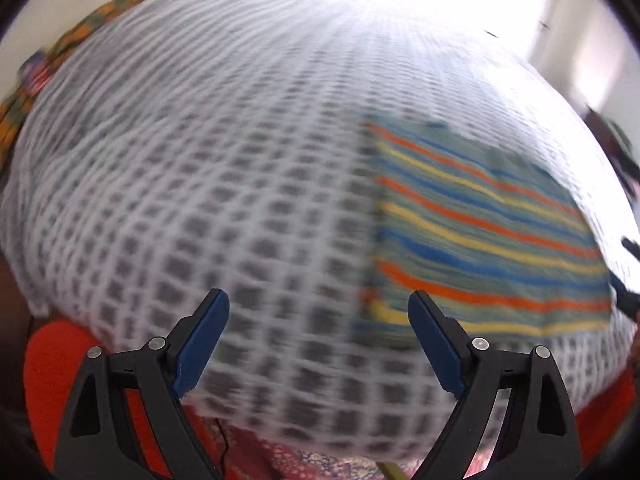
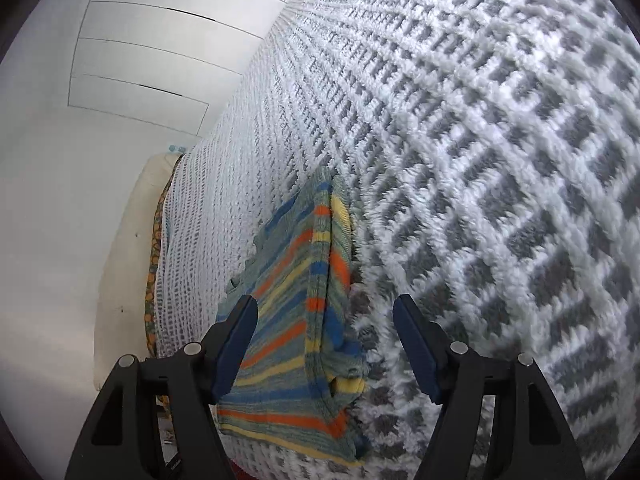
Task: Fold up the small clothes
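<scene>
Your left gripper [image 1: 319,334] has its jaws wide apart with nothing in them, over the grey-and-white checked blanket [image 1: 200,200]. Your right gripper [image 2: 325,340] is spread too, empty, right above the folded striped knit garment [image 2: 296,320] lying on that blanket.

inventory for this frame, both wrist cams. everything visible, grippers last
striped garment: 1, green-grey with orange, yellow and blue stripes, lying on the blanket, one edge folded over.
checked blanket: 1, white and grey, fluffy, covering the bed.
patterned sheet: 1, orange and green, showing along the blanket's far edge.
red cloth: 1, red-orange, at the blanket's near edge in the left wrist view.
wall panels: several, white, behind the bed.
cream pad: 1, off-white, at the bed's end by the wall; what it is cannot be told.
left gripper: 1, black with blue pads, open, over the blanket, holding nothing.
right gripper: 1, black with blue pads, open, over the garment's edge.
</scene>
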Demonstrator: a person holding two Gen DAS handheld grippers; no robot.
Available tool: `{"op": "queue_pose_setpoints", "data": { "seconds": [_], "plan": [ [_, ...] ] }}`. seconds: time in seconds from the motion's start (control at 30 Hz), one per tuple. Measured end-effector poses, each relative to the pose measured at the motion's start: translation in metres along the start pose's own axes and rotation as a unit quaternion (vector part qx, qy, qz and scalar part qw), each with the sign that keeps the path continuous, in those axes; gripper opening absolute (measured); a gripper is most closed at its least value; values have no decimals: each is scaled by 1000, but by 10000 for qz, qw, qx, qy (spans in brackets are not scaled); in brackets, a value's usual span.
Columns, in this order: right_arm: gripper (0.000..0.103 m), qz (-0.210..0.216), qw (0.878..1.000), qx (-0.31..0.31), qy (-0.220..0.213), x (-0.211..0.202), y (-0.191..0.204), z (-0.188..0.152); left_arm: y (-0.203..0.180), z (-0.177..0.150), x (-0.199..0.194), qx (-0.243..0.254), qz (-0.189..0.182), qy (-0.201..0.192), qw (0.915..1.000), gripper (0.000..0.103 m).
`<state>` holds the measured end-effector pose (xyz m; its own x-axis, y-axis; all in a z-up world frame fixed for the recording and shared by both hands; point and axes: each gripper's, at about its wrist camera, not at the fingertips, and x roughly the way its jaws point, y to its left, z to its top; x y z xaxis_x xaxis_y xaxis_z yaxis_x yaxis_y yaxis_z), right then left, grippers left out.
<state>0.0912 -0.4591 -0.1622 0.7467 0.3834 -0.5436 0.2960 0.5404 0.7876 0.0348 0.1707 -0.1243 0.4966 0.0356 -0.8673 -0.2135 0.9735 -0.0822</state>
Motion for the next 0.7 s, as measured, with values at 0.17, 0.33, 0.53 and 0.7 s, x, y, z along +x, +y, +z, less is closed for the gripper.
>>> {"op": "queue_pose_setpoints", "data": {
  "seconds": [0.17,0.33,0.53,0.7],
  "plan": [
    [73,3,9992,107,377,41,4,8,36,-14,21,-440,205,164,9987,91],
    [74,68,9975,-158,687,65,13,8,33,-14,25,-398,147,169,9990,90],
    [22,-228,9946,-233,986,90,15,5,41,-16,30,-507,55,278,9983,90],
    [8,-713,9935,-491,743,89,34,3,56,-17,29,-835,-156,303,9959,90]
  ]
}}
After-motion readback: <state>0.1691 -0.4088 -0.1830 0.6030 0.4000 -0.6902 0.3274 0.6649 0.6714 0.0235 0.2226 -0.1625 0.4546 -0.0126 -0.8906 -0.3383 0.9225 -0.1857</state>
